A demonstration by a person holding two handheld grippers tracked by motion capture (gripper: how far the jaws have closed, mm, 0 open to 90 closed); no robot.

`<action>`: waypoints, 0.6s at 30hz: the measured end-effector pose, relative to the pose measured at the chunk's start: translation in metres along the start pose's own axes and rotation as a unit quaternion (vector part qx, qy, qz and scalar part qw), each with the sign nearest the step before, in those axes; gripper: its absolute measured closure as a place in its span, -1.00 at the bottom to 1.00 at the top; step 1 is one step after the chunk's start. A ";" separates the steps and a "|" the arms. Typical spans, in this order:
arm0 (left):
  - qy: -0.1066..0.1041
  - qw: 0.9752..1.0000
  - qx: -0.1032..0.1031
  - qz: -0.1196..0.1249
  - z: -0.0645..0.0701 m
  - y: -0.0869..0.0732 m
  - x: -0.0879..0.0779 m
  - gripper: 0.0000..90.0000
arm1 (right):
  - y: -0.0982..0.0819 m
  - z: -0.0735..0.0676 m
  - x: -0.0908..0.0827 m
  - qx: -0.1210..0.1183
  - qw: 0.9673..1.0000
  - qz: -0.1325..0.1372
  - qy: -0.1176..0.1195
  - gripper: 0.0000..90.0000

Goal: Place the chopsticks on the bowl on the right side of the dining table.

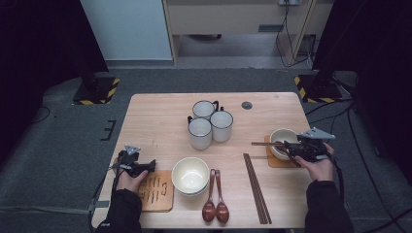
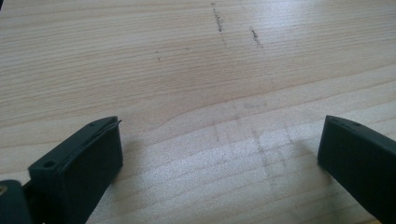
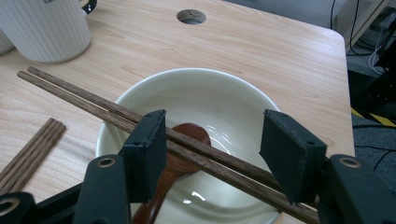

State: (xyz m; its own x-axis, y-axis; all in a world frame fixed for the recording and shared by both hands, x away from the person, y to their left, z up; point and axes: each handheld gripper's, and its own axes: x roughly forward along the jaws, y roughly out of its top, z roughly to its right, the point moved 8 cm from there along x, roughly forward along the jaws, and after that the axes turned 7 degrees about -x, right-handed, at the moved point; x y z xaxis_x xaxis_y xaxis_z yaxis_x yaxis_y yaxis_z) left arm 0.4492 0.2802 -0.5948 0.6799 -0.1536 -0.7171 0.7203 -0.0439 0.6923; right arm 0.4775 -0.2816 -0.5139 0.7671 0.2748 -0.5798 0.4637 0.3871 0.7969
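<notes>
Right tongs [image 3: 212, 149] are seen parted over the small bowl [image 3: 196, 100] at the right side of the table [image 1: 160, 109]; a pair of chopsticks [image 3: 93, 105] passes between the jaws and lies across the bowl's rim, running out toward the mugs [image 1: 210, 124]. The left jaw sits against the chopsticks, the right jaw stands apart from them, so no clamp is seen; contact on the left side is hard to judge from this angle. A dark wooden spoon [image 3: 180, 156] is lying inside the bowl, under the chopsticks. In the high view the bowl rests on a brown coaster [image 1: 279, 162], held near the right hand [image 1: 318, 167]. Left tongs [image 2: 219, 154] are held wide apart just above bare table wood, nothing between the jaws; in the high view they sit at the left edge beside a second coaster [image 1: 158, 190]. A larger bowl [image 1: 190, 175] stands at front centre, two spoons [image 1: 215, 196] just right of it, then another pair of chopsticks [image 1: 257, 189] lying flat on the table.
</notes>
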 end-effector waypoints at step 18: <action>0.000 1.000 0.000 0.000 0.000 0.000 0.000 -1.00 | -0.006 0.007 0.000 -0.011 1.000 -0.011 -0.011 -0.06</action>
State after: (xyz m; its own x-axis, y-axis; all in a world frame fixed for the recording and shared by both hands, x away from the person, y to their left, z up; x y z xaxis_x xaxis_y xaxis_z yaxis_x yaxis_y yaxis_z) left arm 0.4491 0.2802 -0.5948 0.6798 -0.1534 -0.7172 0.7203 -0.0440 0.6922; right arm 0.4779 -0.2900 -0.5175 0.7666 0.2470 -0.5927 0.4704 0.4122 0.7803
